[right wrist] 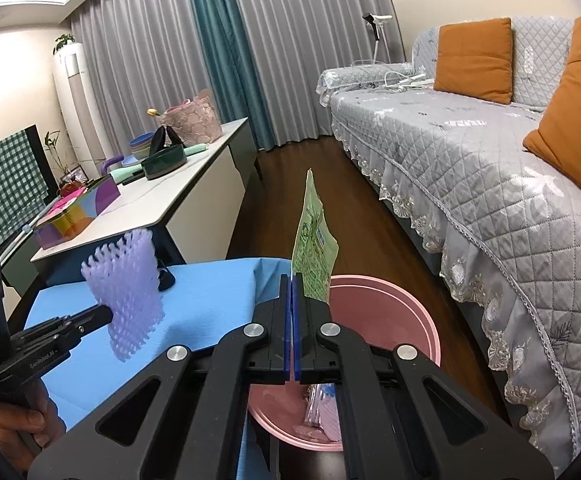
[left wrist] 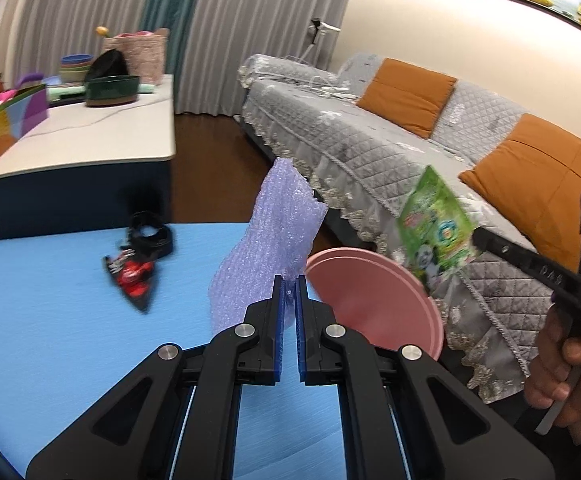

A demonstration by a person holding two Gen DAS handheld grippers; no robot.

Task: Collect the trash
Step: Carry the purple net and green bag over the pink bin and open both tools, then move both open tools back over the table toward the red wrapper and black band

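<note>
My left gripper (left wrist: 289, 280) is shut on a purple foam net sleeve (left wrist: 266, 248) held above the blue table (left wrist: 50, 320); the same sleeve (right wrist: 128, 292) and left gripper (right wrist: 108, 314) show at the left of the right wrist view. My right gripper (right wrist: 293, 278) is shut on a green snack wrapper (right wrist: 314, 256), upright over the pink bin (right wrist: 418, 320). That wrapper (left wrist: 434, 224) and the right gripper (left wrist: 476, 240) hang beyond the pink bin (left wrist: 370, 304) in the left wrist view. A red and black wrapper (left wrist: 132, 280) lies on the table.
A black strap (left wrist: 150, 236) lies near the table's far edge. Some trash (right wrist: 322, 408) sits inside the bin. A grey quilted sofa (right wrist: 490, 168) with orange cushions runs along the right. A white sideboard (right wrist: 162, 200) with bowls and boxes stands behind the table.
</note>
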